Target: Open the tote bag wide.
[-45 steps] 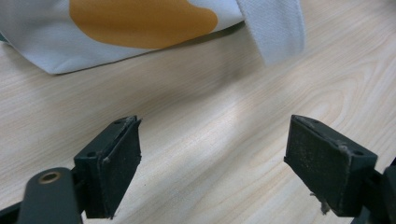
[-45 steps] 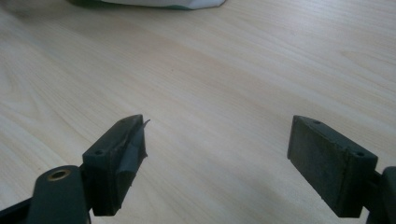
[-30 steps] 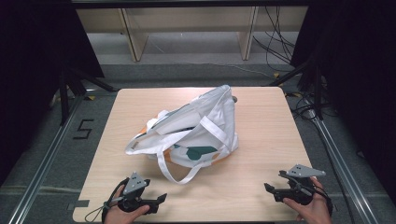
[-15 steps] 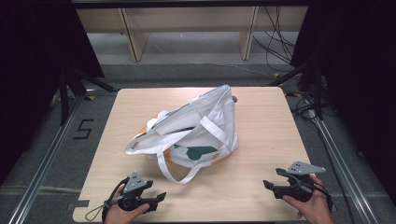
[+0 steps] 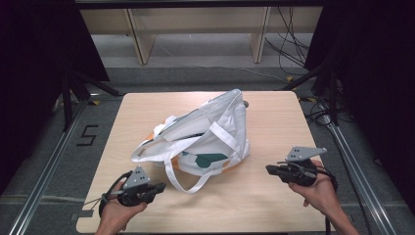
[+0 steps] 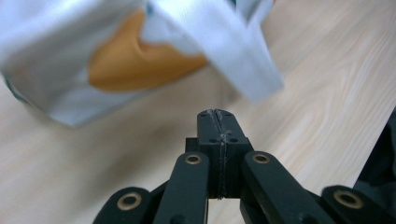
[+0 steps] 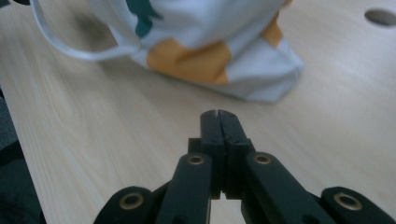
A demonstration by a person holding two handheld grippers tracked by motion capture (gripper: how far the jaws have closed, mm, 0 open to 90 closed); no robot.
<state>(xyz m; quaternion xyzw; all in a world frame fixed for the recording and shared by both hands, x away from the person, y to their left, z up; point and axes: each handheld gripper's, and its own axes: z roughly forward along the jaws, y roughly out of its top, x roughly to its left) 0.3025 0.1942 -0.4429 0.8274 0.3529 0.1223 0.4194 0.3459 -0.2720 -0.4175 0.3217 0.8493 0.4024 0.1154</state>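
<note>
Nothing begun, by look of it: bag [image 5: 203,142] lying untouched ahead of both tools. Left gripper [image 5: 157,187] and right gripper [image 5: 270,170] hovering, jaws pressed together, gripping nothing; strap [image 6: 243,51] just ahead of left.

A light wooden table [image 5: 274,117] with rounded corners stands on a grey floor [image 5: 195,73]. A round hole [image 7: 382,17] is cut into its top near one edge. On the floor to the table's left a dark number 5 [image 5: 87,135] is marked, and metal rails [image 5: 44,166] run along both sides of the table. Beyond the far edge stands a pale wooden shelf frame [image 5: 195,24] with two upright legs. Black cables [image 5: 288,49] trail over the floor at the far right, and dark curtains [image 5: 44,44] hang on either side.
</note>
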